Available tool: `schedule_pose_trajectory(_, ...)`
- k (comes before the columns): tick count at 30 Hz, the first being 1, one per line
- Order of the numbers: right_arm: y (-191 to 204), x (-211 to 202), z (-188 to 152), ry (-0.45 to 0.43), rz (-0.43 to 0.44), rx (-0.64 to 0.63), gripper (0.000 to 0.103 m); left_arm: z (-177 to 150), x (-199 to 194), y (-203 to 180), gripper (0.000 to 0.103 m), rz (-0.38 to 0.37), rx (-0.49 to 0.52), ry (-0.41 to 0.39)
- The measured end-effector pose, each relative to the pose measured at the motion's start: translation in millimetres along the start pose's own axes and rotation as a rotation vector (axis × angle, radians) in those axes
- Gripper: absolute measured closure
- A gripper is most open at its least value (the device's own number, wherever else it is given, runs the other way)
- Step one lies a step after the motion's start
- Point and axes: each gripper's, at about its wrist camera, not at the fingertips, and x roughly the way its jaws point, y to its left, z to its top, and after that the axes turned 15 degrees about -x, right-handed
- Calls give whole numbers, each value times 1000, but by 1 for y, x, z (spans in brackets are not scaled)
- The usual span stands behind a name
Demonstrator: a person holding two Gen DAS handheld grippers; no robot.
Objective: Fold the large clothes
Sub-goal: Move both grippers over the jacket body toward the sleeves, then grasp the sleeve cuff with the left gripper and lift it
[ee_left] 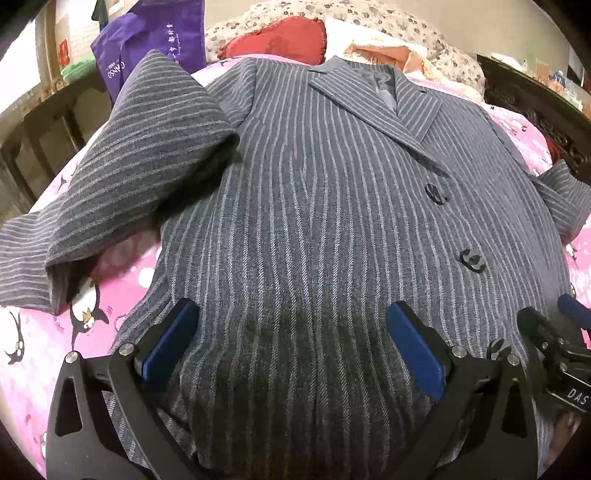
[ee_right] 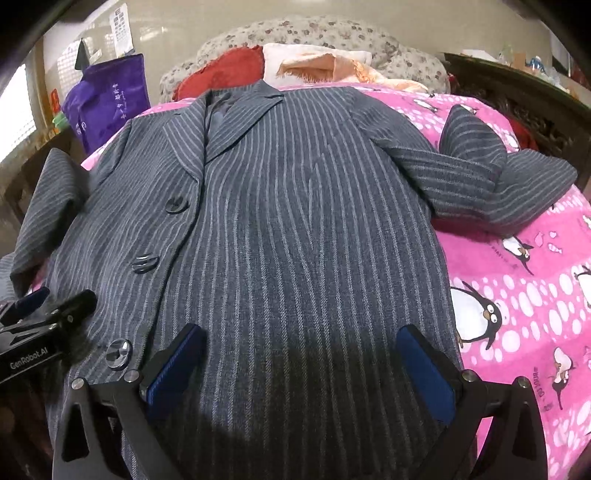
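A grey pinstriped jacket (ee_left: 314, 192) lies face up on the bed, collar away from me, buttons closed. It also fills the right wrist view (ee_right: 295, 229). My left gripper (ee_left: 291, 314) is open over the jacket's lower left front, nothing between its blue pads. My right gripper (ee_right: 301, 336) is open over the lower right front, empty. The left sleeve (ee_left: 122, 192) is bent and bunched beside the body. The right sleeve (ee_right: 491, 188) lies crumpled out to the right. Each gripper shows at the edge of the other's view: the right one in the left wrist view (ee_left: 554, 332), the left one in the right wrist view (ee_right: 44, 317).
A pink penguin-print blanket (ee_right: 524, 295) covers the bed. A red cushion (ee_left: 277, 40), an orange cloth (ee_right: 325, 66) and a floral pillow (ee_right: 314, 33) lie beyond the collar. A purple bag (ee_left: 147, 48) stands at the far left. Dark wooden furniture (ee_left: 546, 114) is at the far right.
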Motion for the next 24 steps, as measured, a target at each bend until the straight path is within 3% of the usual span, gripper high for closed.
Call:
schedule_pose_trajectory(17,3,0,-1,-8,-17,-9,0,-2,0,2,0,12,12,-14)
schedule_pose_trajectory(24,2,0,-1,-11,-21,-12,0,-1,-2,7,0,-20,-1,-2)
